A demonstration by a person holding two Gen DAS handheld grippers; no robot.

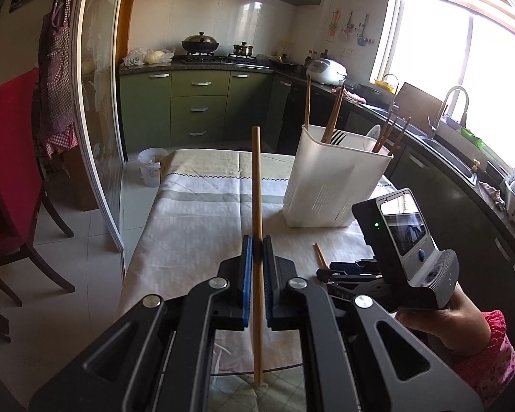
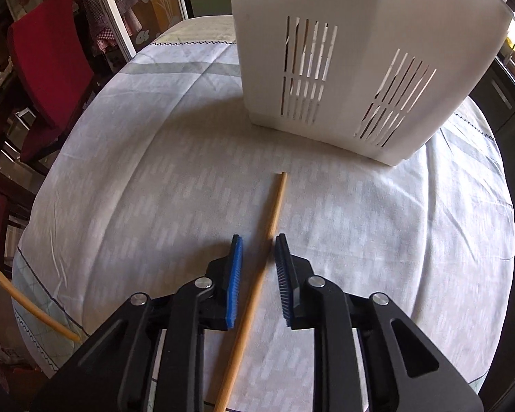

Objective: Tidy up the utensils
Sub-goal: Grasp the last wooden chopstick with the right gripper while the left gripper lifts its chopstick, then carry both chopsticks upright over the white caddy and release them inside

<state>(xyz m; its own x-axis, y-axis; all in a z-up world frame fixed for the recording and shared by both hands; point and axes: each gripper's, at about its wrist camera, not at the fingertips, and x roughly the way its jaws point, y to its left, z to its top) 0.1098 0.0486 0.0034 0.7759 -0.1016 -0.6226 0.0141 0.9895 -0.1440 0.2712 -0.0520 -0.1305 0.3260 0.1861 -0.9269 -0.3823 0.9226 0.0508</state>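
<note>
My left gripper (image 1: 257, 240) is shut on a wooden chopstick (image 1: 256, 178) and holds it nearly upright above the tablecloth. The white slotted utensil holder (image 1: 333, 185) stands at the far right of the table with several chopsticks, a fork and a spoon in it. A person's hand holds my right gripper (image 1: 326, 272) low, in front of the holder (image 2: 343, 51). That gripper (image 2: 257, 240) points down at a second chopstick (image 2: 274, 213) lying on the cloth. Its blue pads (image 2: 235, 274) straddle the stick with a gap on both sides.
The table is covered by a pale cloth (image 2: 154, 171) and falls away at its left and near edges. A red chair (image 1: 10, 171) stands to the left. A dark counter with a sink (image 1: 443, 144) runs along the right. A plastic bin (image 1: 151, 168) sits on the floor beyond the table.
</note>
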